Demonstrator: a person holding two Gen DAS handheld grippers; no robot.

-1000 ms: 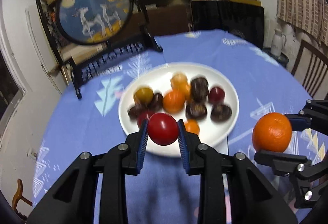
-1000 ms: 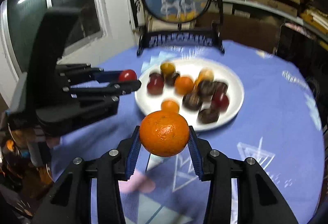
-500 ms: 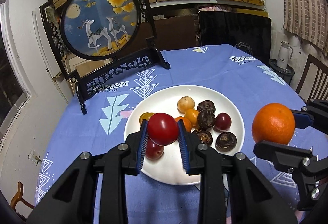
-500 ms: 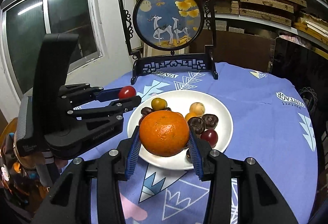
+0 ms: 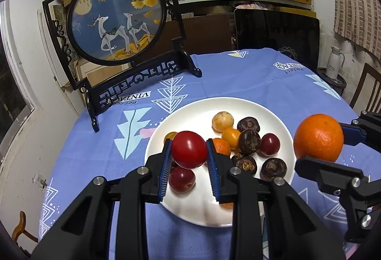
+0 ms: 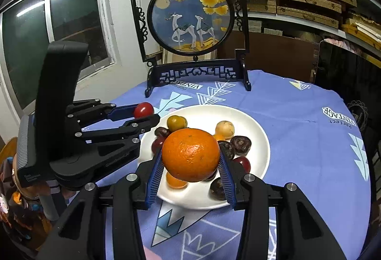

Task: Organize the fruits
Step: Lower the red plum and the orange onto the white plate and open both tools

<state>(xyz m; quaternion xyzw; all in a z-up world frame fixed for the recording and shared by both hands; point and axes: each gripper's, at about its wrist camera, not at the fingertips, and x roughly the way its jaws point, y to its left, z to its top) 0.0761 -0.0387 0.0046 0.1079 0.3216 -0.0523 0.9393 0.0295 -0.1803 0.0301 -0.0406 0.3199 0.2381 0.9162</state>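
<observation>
My left gripper (image 5: 189, 153) is shut on a red tomato (image 5: 189, 149) and holds it in the air above the near left part of a white plate (image 5: 195, 110). My right gripper (image 6: 190, 160) is shut on a large orange (image 6: 190, 155), held above the plate's (image 6: 257, 126) near side. The orange (image 5: 319, 141) and the right gripper also show at the right of the left wrist view. The left gripper and its tomato (image 6: 143, 109) show at the left of the right wrist view. The plate holds several small fruits: red, orange, yellow and dark brown ones.
The plate sits on a blue patterned tablecloth (image 5: 238, 74) on a round table. A black framed deer screen (image 5: 116, 15) stands at the table's far left. Shelves, a dark panel (image 5: 276, 31), a white jug (image 5: 334, 65) and a wooden chair (image 5: 366, 91) lie beyond the table.
Both grippers have risen and pulled back with their fruits; the plate now appears lower and further under them. The views have steadied after motion blur.
</observation>
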